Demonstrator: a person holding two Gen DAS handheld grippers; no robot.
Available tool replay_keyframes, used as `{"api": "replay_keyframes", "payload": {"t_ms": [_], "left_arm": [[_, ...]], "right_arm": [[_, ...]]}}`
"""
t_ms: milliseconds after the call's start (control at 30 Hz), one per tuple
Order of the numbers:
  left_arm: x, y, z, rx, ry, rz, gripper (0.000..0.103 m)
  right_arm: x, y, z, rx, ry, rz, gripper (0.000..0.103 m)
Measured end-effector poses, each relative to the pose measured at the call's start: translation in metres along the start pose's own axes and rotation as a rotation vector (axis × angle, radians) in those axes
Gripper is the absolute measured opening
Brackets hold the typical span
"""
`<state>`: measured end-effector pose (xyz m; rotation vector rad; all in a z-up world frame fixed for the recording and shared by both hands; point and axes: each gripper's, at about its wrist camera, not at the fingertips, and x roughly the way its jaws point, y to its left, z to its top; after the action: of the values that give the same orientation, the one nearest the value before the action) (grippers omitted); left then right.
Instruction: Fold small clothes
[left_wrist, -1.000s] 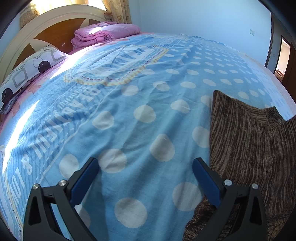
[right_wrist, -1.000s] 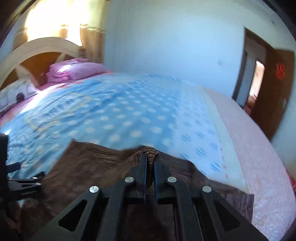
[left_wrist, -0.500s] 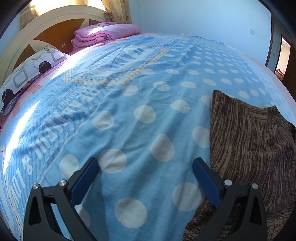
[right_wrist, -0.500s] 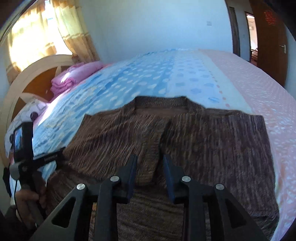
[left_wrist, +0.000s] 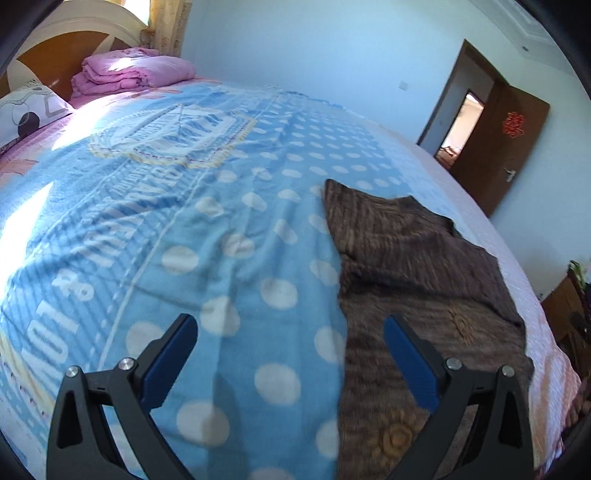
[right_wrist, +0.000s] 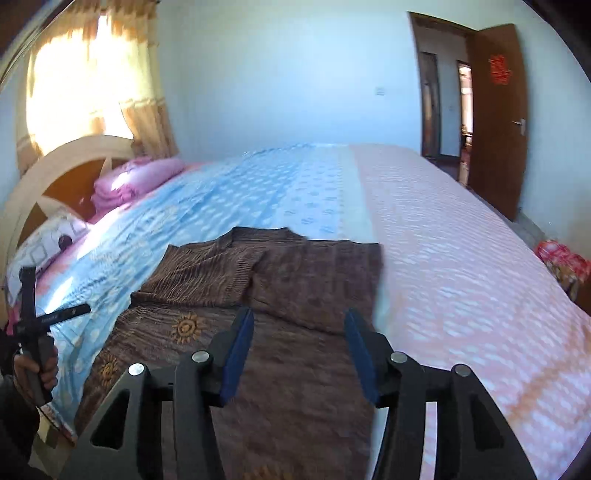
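Across the lower centre of the right wrist view, the brown striped knitted garment with orange sun motifs (right_wrist: 280, 295) lies flat on the bed, with both upper portions folded inward so that they meet along a central line. The garment rests across the boundary between the blue polka-dot blanket (right_wrist: 229, 192) on the left of the frame and the pink patterned bedsheet (right_wrist: 461, 258) on the right. The right gripper (right_wrist: 299, 350) hangs above the lower part of the garment; its blue-padded jaws are opening, with nothing between them and no contact with the fabric.

At the lower left edge of the same view, a hand (right_wrist: 35, 369) holds the left gripper's black handle beside the bed.

In the left wrist view, the left gripper (left_wrist: 290, 358) is above the blanket, its jaws released and spread wide, with nothing held. The left finger stands over the blue blanket and the right finger over the left edge of the garment, which fills the lower right of that frame.

A folded pink quilt (left_wrist: 129, 72) lies at the upper left, against the cream and brown wooden headboard (left_wrist: 74, 35), with a patterned white pillow (left_wrist: 26, 110) just below it. A brown wooden door (right_wrist: 498, 122) stands open at the upper right.
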<state>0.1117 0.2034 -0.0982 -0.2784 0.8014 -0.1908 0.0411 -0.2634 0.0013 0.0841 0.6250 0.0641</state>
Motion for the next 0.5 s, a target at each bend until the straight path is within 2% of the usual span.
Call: {"api": "replay_keyframes", "payload": {"t_ms": [100,133,267,367,500], "left_arm": [[-0.023,0.002,-0.03,0.027,0.045,-0.119,0.103],[-0.027,0.002,-0.038,0.032,0.06,-0.144,0.103],[-0.04,-0.003,-0.081,0.028,0.127,-0.249,0.103],[-0.048,-0.008,-0.106,0.033,0.164,-0.297,0.102],[-0.06,-0.015,-0.129,0.049,0.169,-0.302,0.102]], "right_arm": [[-0.038,-0.022,-0.02,0.032,0.064,0.038,0.053],[-0.048,-0.027,-0.031,0.033,0.114,0.053,0.053],[-0.052,-0.029,-0.074,-0.004,0.251,0.002,0.053],[-0.04,-0.021,-0.109,-0.029,0.355,-0.011,0.053],[-0.03,-0.01,-0.146,-0.056,0.449,-0.015,0.053]]}}
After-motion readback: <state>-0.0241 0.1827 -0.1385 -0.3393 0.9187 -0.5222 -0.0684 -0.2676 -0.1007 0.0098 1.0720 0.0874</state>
